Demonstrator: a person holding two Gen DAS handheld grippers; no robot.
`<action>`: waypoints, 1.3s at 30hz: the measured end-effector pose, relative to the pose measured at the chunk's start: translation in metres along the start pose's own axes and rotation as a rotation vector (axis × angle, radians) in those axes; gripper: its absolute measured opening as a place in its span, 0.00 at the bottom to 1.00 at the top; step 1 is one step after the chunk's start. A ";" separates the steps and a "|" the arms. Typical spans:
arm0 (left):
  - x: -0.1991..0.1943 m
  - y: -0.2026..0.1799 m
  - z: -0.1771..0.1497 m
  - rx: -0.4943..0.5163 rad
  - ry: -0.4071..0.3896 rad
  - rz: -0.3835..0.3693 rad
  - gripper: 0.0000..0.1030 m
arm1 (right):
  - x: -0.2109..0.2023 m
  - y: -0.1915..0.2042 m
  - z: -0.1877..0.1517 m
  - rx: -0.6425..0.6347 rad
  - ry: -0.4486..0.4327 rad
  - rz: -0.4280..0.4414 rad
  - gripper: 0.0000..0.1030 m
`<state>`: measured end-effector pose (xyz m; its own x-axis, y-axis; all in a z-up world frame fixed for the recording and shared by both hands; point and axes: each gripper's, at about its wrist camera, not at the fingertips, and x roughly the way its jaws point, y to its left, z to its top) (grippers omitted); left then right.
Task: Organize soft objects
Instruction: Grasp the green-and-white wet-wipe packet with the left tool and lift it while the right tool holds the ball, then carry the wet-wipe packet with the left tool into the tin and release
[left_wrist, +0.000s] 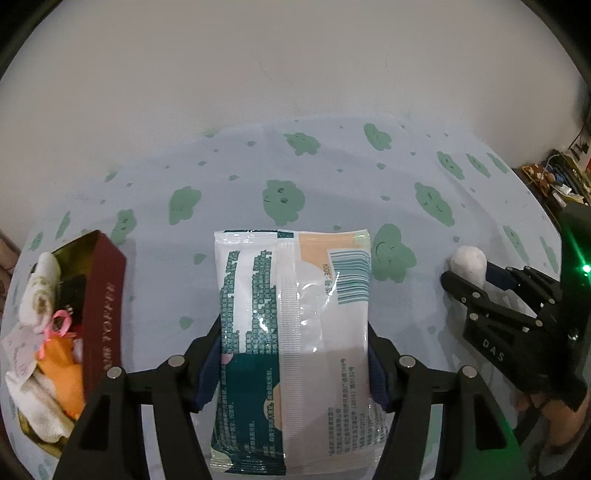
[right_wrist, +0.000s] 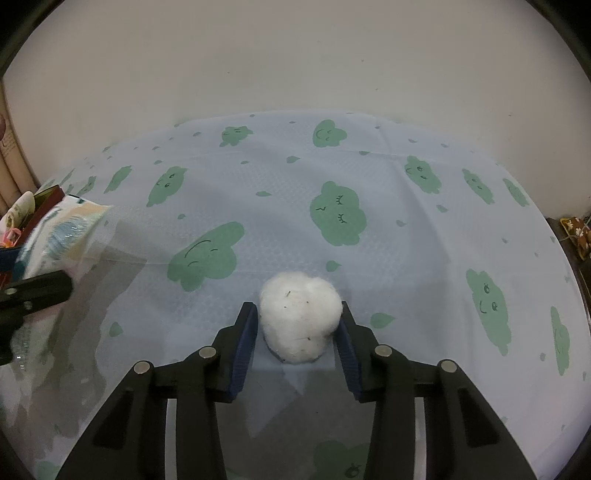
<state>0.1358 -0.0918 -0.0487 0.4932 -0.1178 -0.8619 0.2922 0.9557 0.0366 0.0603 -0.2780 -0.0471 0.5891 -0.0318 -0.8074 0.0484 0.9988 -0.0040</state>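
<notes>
A: How is the left gripper (left_wrist: 295, 354) sitting?

B: It is angling steeply down over the table, and its blue pads are pressing both long sides of the tissue pack (left_wrist: 291, 332), so it is gripping the pack at a wide spread. The pack is filling the middle of the left wrist view, and its long axis is running from six o'clock to twelve o'clock, straight along the fingers, printed back and barcode facing up.

A: And the right gripper (right_wrist: 299, 332)?

B: It is also tilting down. Its jaws are standing narrow around the white cotton ball (right_wrist: 299, 317), which is resting on the tablecloth (right_wrist: 406, 229). The right pad is touching the fluff; the left pad is sitting just beside it, and I cannot quite tell whether it is pressing.

A: Where is the free room?

B: The cloth is lying bare from ten through two o'clock ahead of both grippers, up to the pale wall (left_wrist: 295, 66). At nine o'clock in the left view the red box (left_wrist: 103, 306) is standing open, already holding rolled white towels (left_wrist: 40, 291) and an orange cloth (left_wrist: 64, 380); its near wall is lying close to the left finger. At three o'clock the right gripper is occupying the table's edge.
</notes>
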 end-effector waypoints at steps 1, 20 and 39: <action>-0.003 0.002 0.000 -0.004 -0.002 0.003 0.64 | 0.000 0.000 0.000 0.000 0.000 0.000 0.38; -0.073 0.114 -0.012 -0.142 -0.064 0.166 0.64 | 0.000 0.000 0.000 0.000 0.000 0.001 0.38; -0.091 0.245 -0.023 -0.337 -0.063 0.285 0.64 | 0.000 0.000 0.000 -0.001 0.000 0.000 0.39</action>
<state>0.1433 0.1589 0.0268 0.5671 0.1569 -0.8086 -0.1411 0.9857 0.0922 0.0606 -0.2777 -0.0469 0.5890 -0.0316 -0.8075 0.0471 0.9989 -0.0048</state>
